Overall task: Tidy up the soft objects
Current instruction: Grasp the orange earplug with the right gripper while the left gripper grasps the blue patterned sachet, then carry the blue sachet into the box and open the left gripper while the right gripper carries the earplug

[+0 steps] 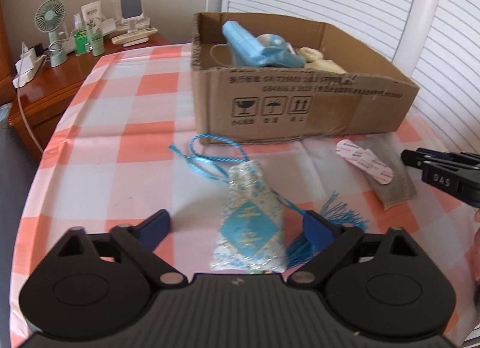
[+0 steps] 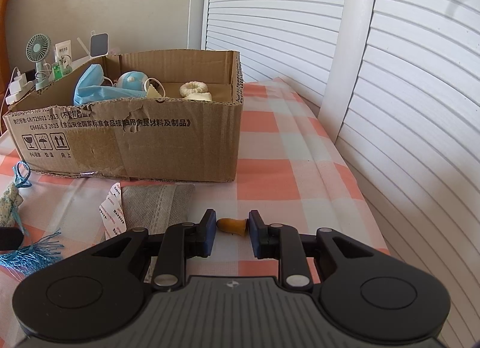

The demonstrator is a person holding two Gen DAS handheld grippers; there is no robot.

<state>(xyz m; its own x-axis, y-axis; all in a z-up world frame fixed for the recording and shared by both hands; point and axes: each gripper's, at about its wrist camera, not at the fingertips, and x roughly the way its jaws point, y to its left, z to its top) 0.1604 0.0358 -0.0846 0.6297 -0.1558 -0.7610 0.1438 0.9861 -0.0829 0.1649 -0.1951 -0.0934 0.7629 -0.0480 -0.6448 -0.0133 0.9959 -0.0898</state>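
Observation:
A blue and white brocade sachet (image 1: 249, 222) with a blue cord and tassel lies on the checked cloth. It sits between the wide-apart fingers of my left gripper (image 1: 237, 228), and neither pad touches it. My right gripper (image 2: 232, 228) is shut on a small orange earplug (image 2: 231, 226), its pads against both ends, low over the cloth. From the left wrist view, the right gripper (image 1: 411, 159) shows at the right edge. A cardboard box (image 1: 300, 102) (image 2: 135, 144) stands behind, holding a blue face mask (image 1: 249, 45) (image 2: 90, 84) and cream soft pieces (image 2: 195, 88).
A grey pouch (image 1: 390, 180) (image 2: 156, 204) and white printed packets (image 1: 364, 165) (image 2: 111, 213) lie in front of the box. A wooden nightstand with a small fan (image 1: 49, 18) and bottles stands far left. White louvred doors (image 2: 390, 108) run along the right.

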